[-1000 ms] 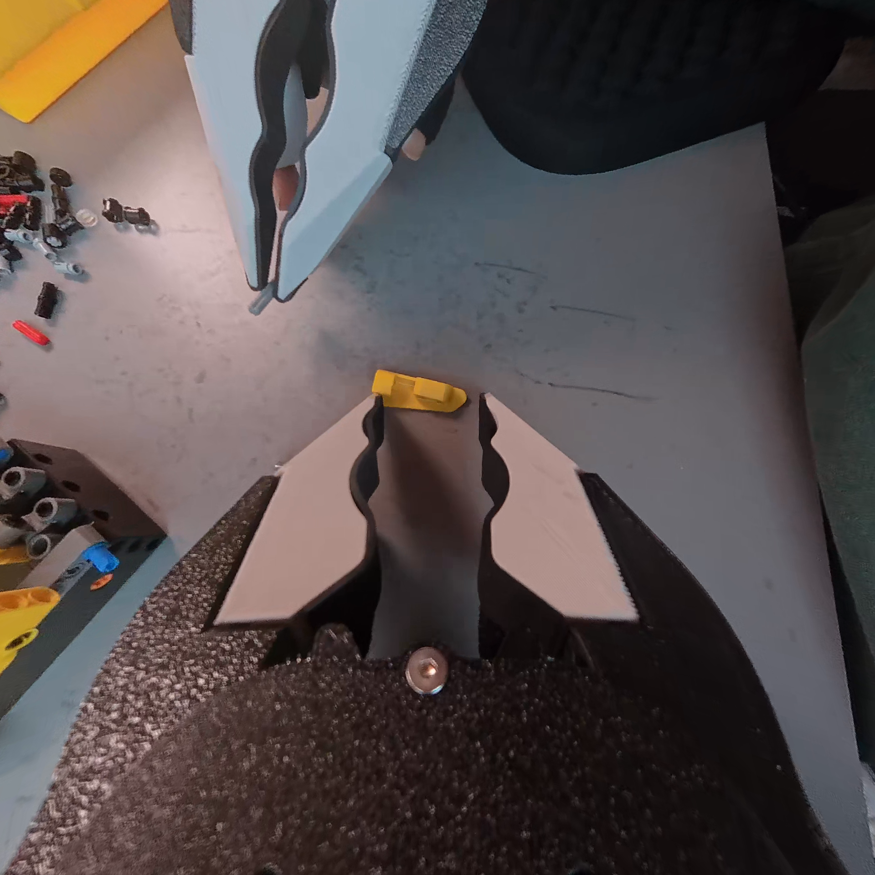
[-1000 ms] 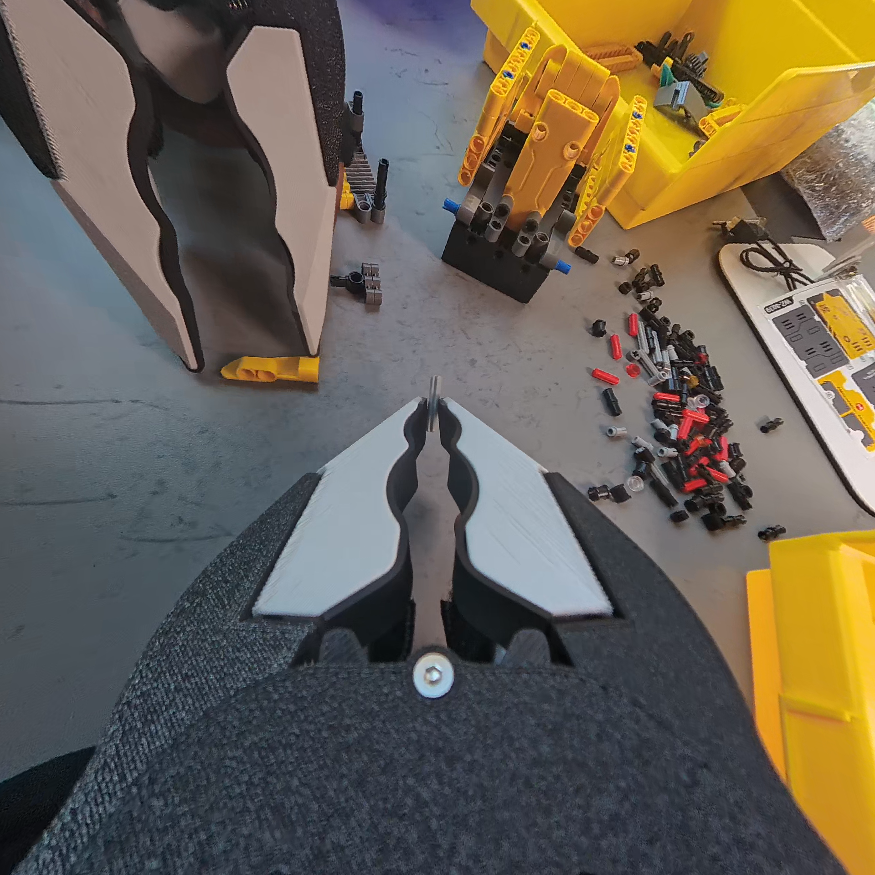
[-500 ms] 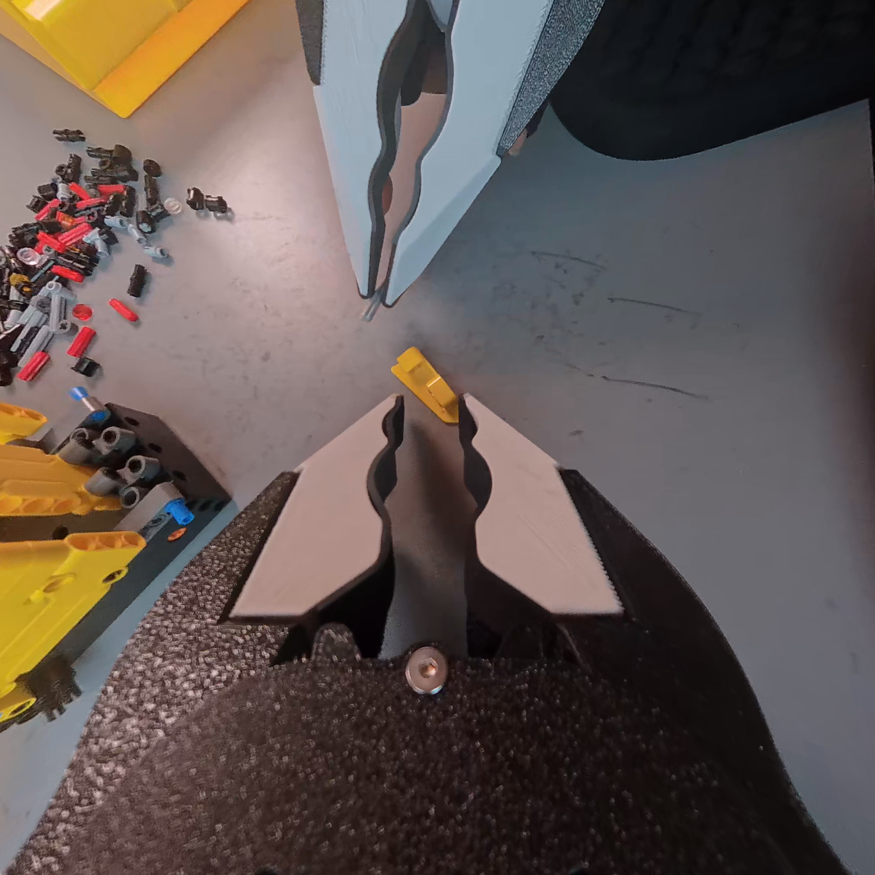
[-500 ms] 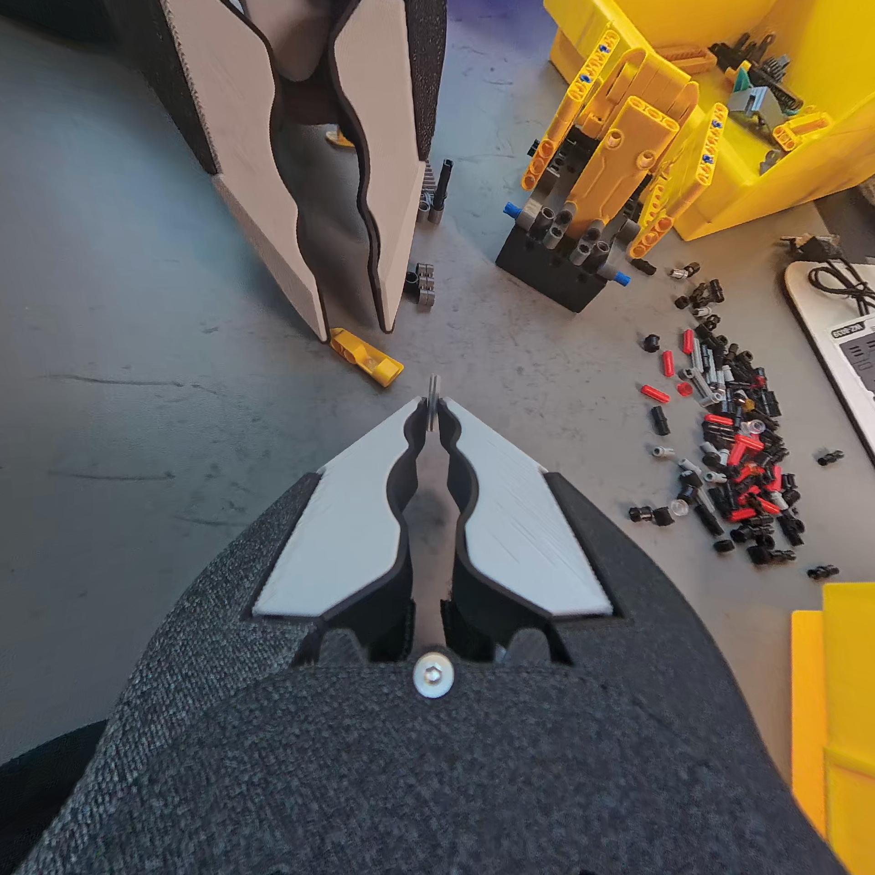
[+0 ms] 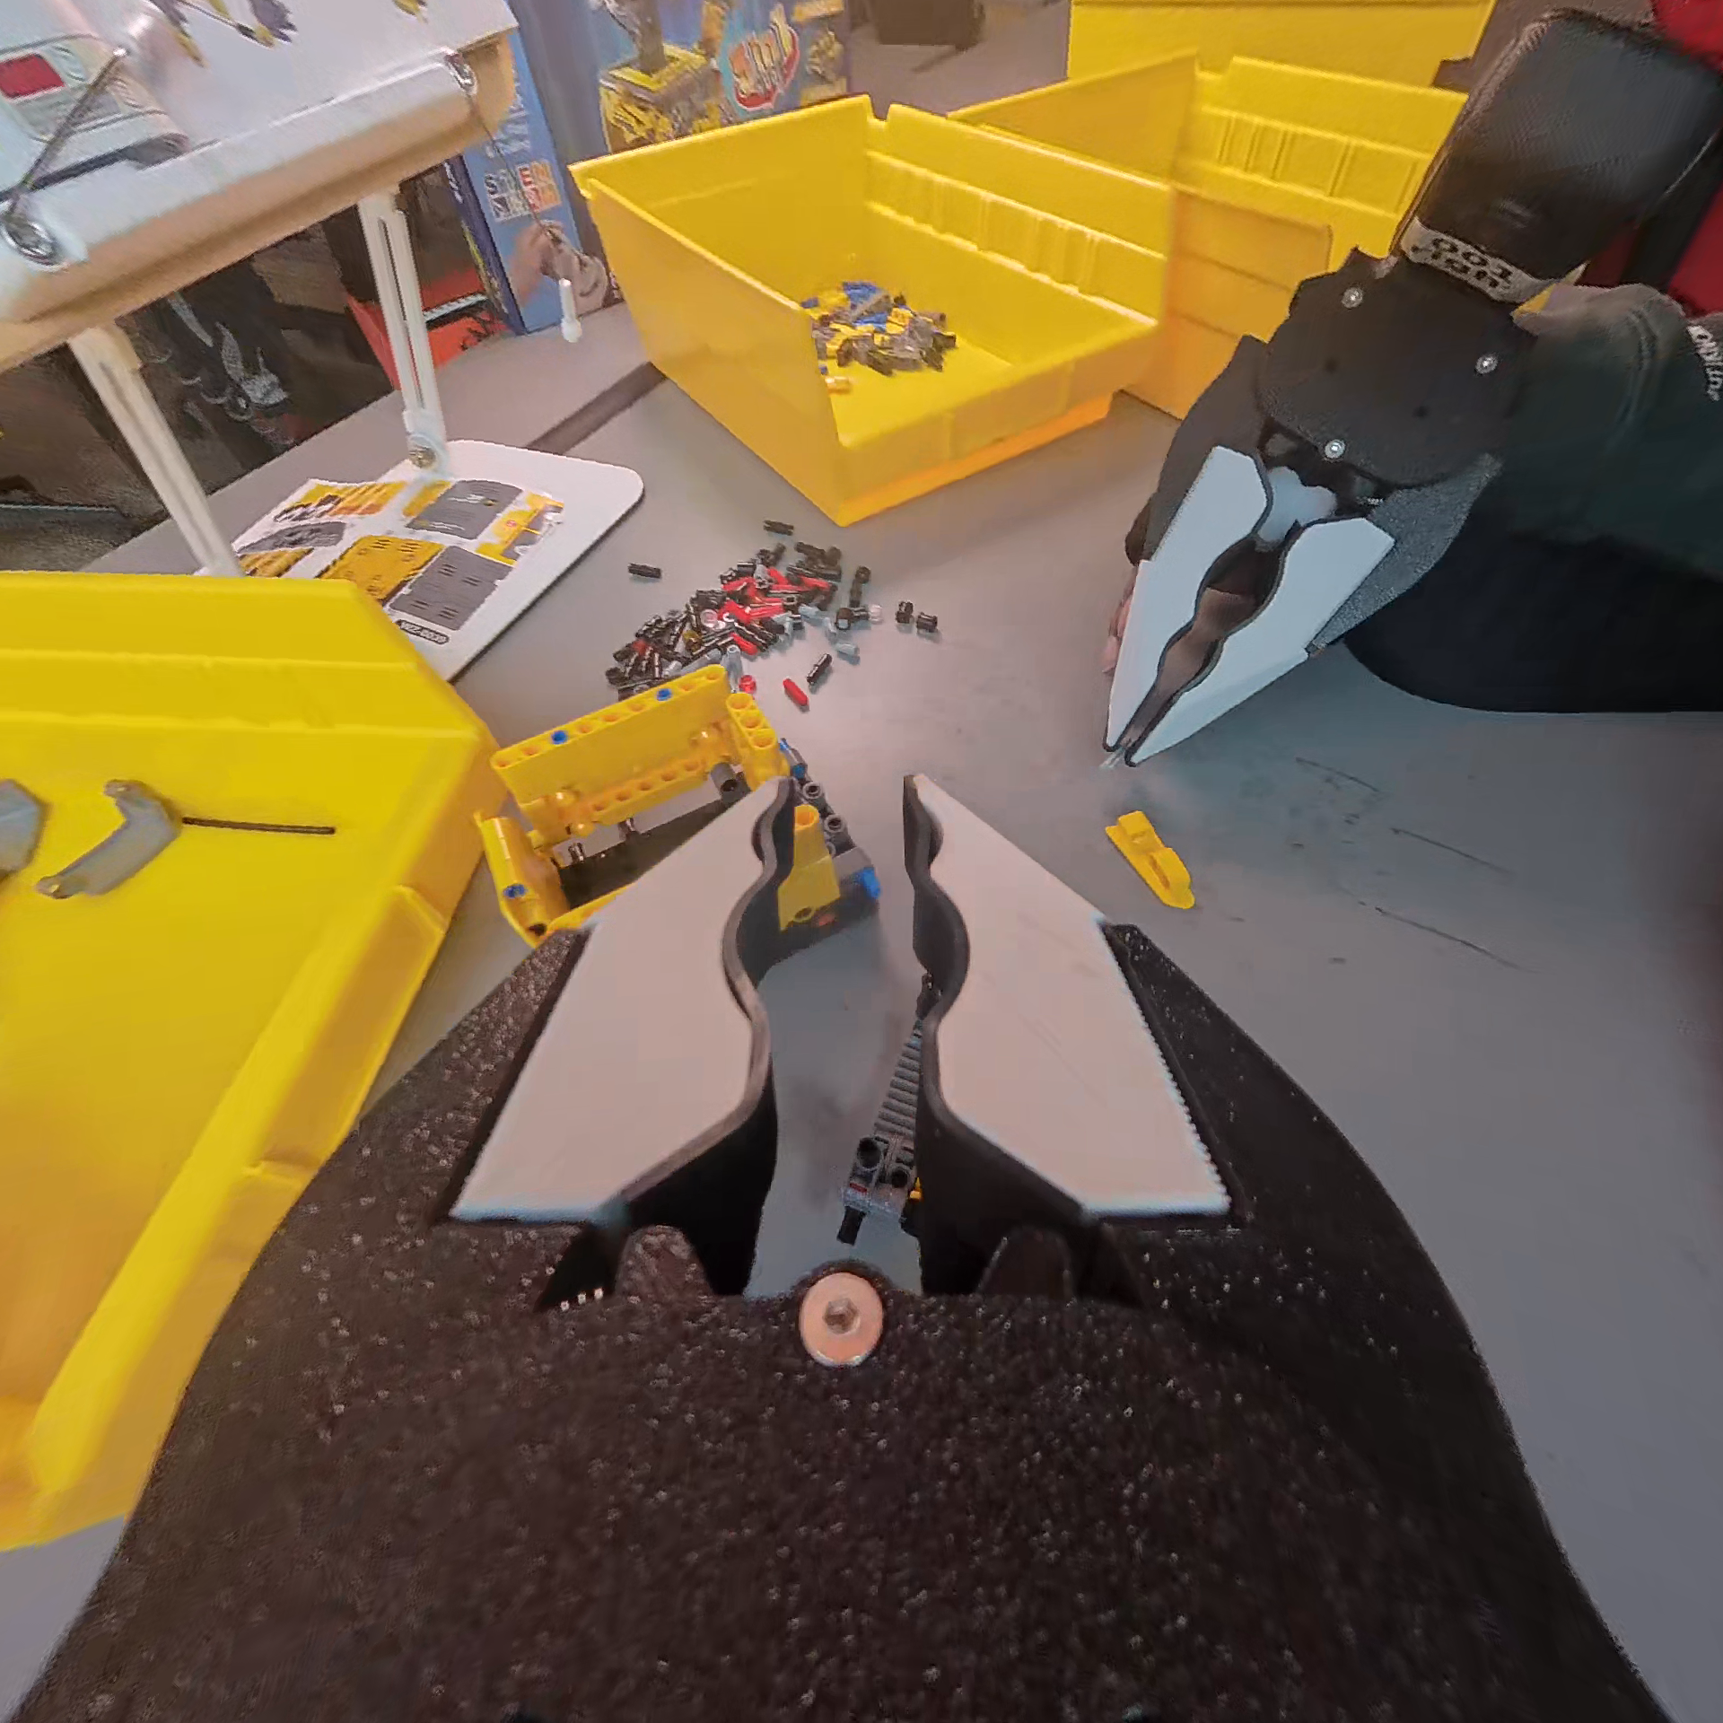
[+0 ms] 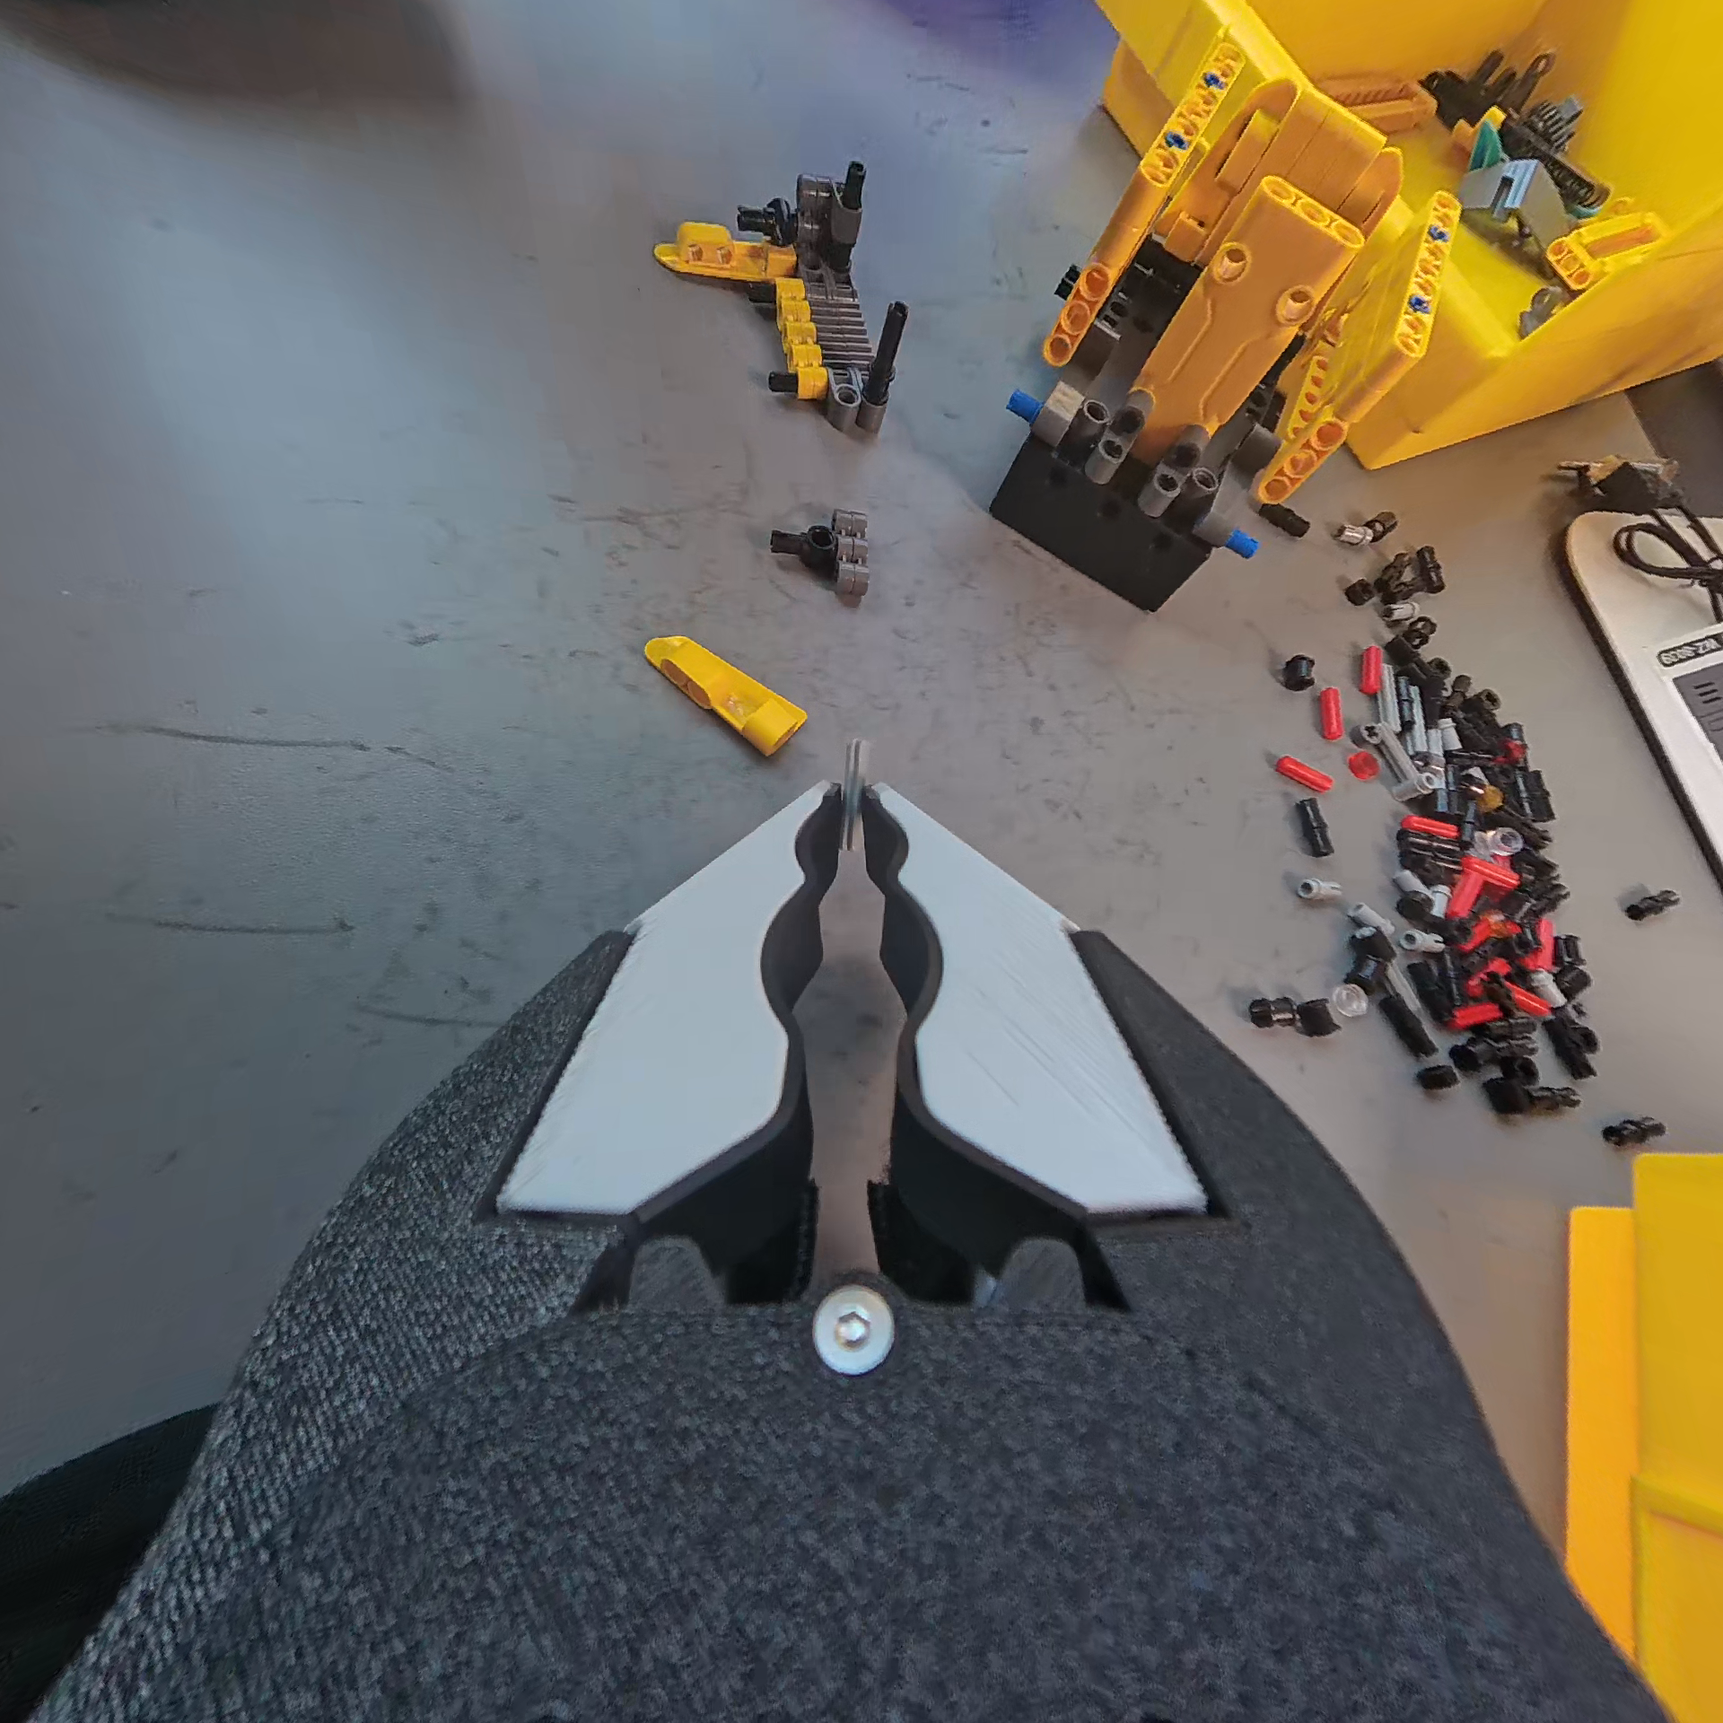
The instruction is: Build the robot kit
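Note:
My left gripper point(image 5: 847, 792) is open and empty, low over the grey table, with its tips by the yellow and black brick model point(image 5: 634, 783). A grey toothed rack piece point(image 5: 897, 1091) lies under its right finger. A small yellow beam piece point(image 5: 1151, 858) lies free on the table to its right. My right gripper point(image 6: 853, 792) is shut on a thin grey pin point(image 6: 853, 778), just right of the yellow piece point(image 6: 727, 695). It also shows in the left wrist view point(image 5: 1123, 755), tips down near the table.
A pile of small black, red and grey pins point(image 6: 1454, 886) lies to the right. The brick model point(image 6: 1212, 373), a rack assembly point(image 6: 820, 317) and a black-grey connector point(image 6: 830, 550) stand ahead. Yellow bins point(image 5: 186, 932) point(image 5: 839, 280) and an instruction sheet point(image 5: 438, 531) ring the table. Across from one pair of fingers to the other is roughly 15 cm. The black-grey connector point(image 6: 830, 550) is about 7 cm from my right fingertips.
My left gripper has swung away from the yellow piece toward the model and bins and opened wider; it has left the right wrist view. The yellow piece stays on the table. The right gripper still holds the pin.

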Demonstrator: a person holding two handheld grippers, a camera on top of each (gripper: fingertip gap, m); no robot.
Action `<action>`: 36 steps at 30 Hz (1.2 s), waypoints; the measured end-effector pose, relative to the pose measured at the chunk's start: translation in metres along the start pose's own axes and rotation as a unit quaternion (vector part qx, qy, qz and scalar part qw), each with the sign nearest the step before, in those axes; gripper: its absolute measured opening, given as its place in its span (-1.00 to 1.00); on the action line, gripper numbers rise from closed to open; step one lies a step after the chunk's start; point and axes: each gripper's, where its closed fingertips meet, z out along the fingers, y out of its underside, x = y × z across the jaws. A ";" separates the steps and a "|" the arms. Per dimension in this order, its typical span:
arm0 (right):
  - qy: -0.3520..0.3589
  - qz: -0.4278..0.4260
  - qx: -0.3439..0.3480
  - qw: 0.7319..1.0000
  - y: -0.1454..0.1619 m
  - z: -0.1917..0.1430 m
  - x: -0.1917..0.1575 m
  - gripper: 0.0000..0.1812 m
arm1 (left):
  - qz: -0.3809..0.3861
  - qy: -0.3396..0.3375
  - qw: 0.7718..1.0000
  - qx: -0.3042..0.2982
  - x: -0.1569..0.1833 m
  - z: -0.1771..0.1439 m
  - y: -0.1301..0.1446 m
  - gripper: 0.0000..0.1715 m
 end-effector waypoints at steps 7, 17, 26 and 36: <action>-0.002 0.002 0.008 1.000 -0.002 -0.001 0.000 -0.96 | 0.000 -0.006 1.000 -0.006 -0.003 0.002 0.005 -0.75; -0.002 0.000 0.001 1.000 0.000 -0.001 0.000 -0.96 | 0.010 0.053 0.997 -0.051 0.030 0.021 0.026 -0.77; -0.015 -0.002 -0.005 1.000 0.003 0.001 -0.005 -0.96 | 0.029 0.125 0.981 -0.148 0.103 0.058 0.046 -0.73; -0.034 -0.009 -0.006 0.999 0.002 0.001 -0.013 -0.96 | 0.079 0.123 0.966 -0.213 0.105 0.066 0.076 -0.87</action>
